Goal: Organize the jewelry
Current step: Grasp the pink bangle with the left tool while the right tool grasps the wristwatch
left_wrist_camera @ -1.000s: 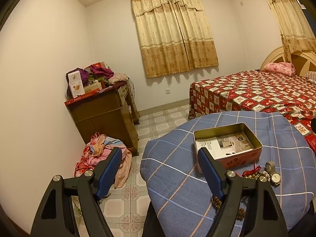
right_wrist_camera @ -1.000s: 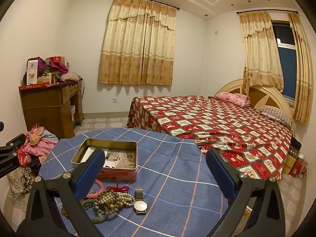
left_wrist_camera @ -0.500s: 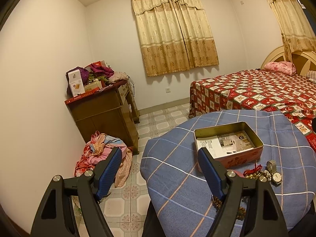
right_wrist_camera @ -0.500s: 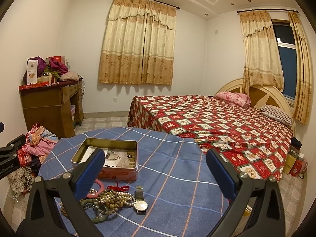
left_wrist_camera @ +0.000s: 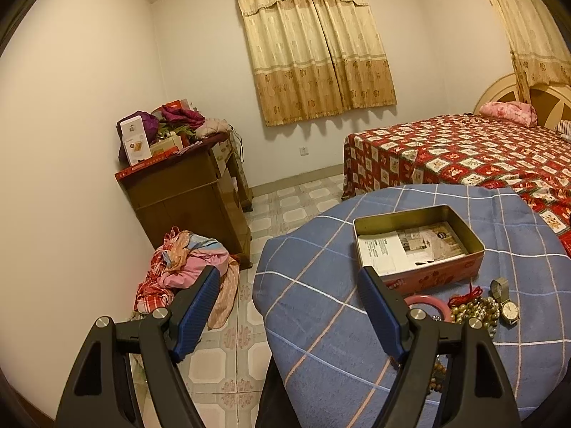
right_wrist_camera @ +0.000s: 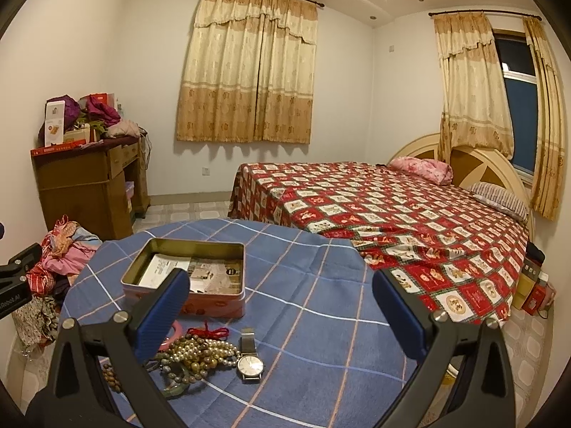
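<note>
Biggest thing behind your table [right_wrist_camera: 303, 285] is the bed [right_wrist_camera: 374, 210] with the red patterned cover, sitting just past the table's far edge, pink pillow [right_wrist_camera: 421, 167] up at the headboard. Off the table's left side there's the brown wooden dresser [left_wrist_camera: 192, 199] against the wall, stacked with boxes and clothes, and a heap of clothes [left_wrist_camera: 185, 267] on the tiled floor between dresser and table.

The table itself is round, covered in a blue checked cloth. On it, toward the far-left part, sits the open tin box [right_wrist_camera: 189, 274], pinkish-red outside, with printed papers lying flat inside. No jewelry in it yet.

Your jewelry is all piled on the near side of the table, just in front of the tin: a tangle of bead and pearl strands [right_wrist_camera: 200, 353], a pink bangle [left_wrist_camera: 428, 305] partly hidden behind your finger, a red cord [right_wrist_camera: 208, 331] touching the beads, and a silver wristwatch [right_wrist_camera: 251, 362] lying face up right beside the pile, on its right.

Your left gripper [left_wrist_camera: 289, 306] hangs off the table's left edge, fingers wide apart, nothing between them. Your right gripper [right_wrist_camera: 282, 306] is over the near side of the table, also spread wide and holding nothing, its left finger [right_wrist_camera: 162, 314] overlapping the tin and the bangle in the view.
</note>
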A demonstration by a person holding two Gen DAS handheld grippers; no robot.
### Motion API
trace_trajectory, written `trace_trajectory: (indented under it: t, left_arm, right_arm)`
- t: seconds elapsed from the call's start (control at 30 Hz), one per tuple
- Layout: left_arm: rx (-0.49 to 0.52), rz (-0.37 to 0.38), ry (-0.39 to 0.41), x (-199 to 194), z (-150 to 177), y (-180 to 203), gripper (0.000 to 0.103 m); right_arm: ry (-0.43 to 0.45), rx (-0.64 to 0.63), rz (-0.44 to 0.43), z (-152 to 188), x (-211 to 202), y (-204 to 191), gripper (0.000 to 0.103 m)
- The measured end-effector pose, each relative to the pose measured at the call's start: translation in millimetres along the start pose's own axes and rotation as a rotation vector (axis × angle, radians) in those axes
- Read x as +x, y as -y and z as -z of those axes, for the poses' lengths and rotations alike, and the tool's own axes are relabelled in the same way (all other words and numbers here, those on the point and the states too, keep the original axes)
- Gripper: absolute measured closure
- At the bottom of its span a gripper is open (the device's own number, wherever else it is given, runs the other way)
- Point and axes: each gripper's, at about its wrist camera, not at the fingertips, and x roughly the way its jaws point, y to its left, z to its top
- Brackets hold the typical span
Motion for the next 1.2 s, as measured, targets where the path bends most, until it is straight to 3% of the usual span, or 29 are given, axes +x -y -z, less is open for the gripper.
trace_trajectory:
  t: [0.2, 0.43, 0.73, 1.2]
  left_arm:
    - [0.001, 0.005, -0.026, 13.1, 9.1, 1.9, 0.024]
    - [0.009, 0.029, -0.092, 40.3, 28.6, 12.4, 0.024]
    - [0.089, 0.075, -0.151, 82.1, 40.4, 54.0, 0.024]
    - [0.159, 0.133, -0.205, 122.2, 35.0, 91.2, 0.024]
  right_arm:
    - [-0.004, -0.005, 0.012, 4.3, 5.9, 3.2, 0.000]
    - [-0.111, -0.061, 0.052, 35.6, 32.0, 11.8, 0.000]
    - [-0.237, -0.015, 0.046, 68.0, 60.5, 26.9, 0.000]
    - [-0.271, -0.068, -0.037, 53.5, 94.2, -5.2, 0.002]
